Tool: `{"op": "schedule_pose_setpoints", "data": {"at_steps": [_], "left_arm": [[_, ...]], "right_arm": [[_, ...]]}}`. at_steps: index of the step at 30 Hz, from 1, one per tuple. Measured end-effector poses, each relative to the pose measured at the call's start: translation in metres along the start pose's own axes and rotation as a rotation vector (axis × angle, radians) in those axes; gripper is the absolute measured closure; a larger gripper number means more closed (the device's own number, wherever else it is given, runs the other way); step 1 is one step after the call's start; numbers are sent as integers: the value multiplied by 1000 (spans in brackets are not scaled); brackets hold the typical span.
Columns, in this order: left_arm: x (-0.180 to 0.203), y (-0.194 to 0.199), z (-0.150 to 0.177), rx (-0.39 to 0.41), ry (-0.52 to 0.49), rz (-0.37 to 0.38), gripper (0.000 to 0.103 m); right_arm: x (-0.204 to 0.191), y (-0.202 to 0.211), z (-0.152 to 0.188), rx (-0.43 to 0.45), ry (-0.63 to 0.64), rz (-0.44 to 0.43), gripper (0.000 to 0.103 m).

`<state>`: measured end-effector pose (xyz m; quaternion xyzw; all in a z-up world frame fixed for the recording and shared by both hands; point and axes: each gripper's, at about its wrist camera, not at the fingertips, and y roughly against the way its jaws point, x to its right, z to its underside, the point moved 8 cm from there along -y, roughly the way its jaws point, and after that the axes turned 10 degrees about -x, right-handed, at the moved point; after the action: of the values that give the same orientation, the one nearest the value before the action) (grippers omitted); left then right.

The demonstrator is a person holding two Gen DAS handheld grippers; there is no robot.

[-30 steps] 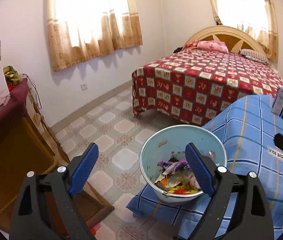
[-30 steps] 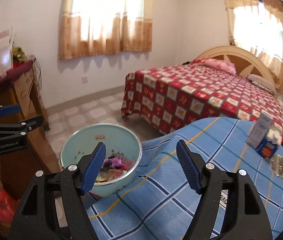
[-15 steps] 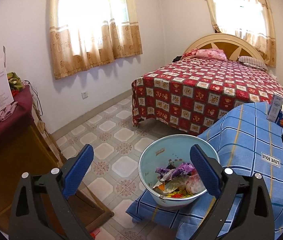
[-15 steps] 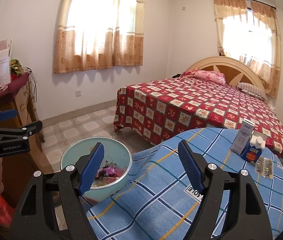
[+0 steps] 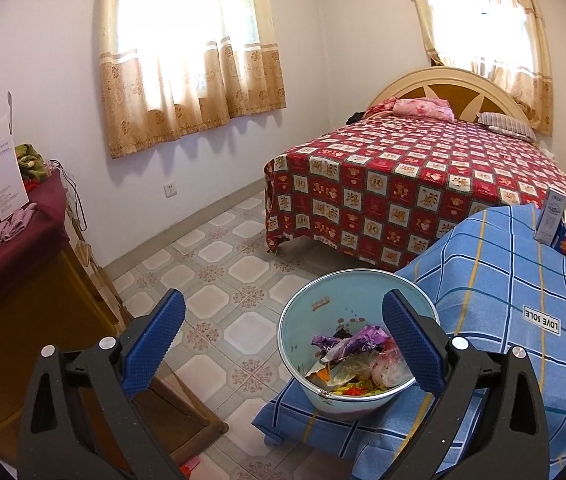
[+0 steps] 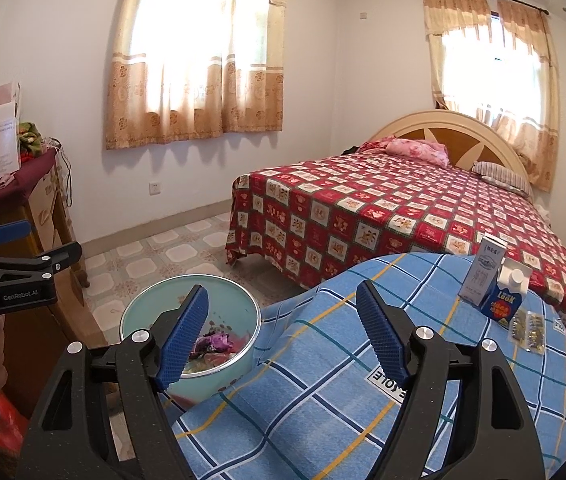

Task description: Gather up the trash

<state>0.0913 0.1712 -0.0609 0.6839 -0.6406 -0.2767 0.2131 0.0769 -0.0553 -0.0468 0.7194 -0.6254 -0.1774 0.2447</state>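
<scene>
Cartons (image 6: 493, 286) stand beyond empty right gripper (image 6: 283, 332).

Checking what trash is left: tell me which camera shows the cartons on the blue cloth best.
Right wrist: both cartons stand whole and unobstructed on the blue cloth. Left wrist shows them small at the right edge, the blue one partly cut off.

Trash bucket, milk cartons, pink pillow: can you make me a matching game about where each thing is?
Things:
1. trash bucket
2. milk cartons
3. pink pillow
4. white paper sign

Places:
A. at the head of the red bed
B. on the far side of the blue checked cloth
C. on the cabinet with the dark red cover
D. beside the near edge of the blue cloth, wrappers inside

Pairs: 1-D, 2-B, 3-A, 4-C
</scene>
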Motion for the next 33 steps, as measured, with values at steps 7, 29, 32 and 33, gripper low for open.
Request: {"op": "schedule_pose_setpoints", "data": {"at_steps": [7,29,32,33], "left_arm": [[-6,-2,2,-7,-4,1,6],[-4,-9,6,-40,-20,-20,6],[-3,-10,7,-42,-22,-22,6],[-4,-10,7,-43,-22,-23,6]], "right_arm": [[1,1,0,0,-3,2,27],[-3,1,6,-5,-1,0,26],[-3,1,8,-6,-1,-1,26],[-3,2,8,-6,-1,-2,25]]}}
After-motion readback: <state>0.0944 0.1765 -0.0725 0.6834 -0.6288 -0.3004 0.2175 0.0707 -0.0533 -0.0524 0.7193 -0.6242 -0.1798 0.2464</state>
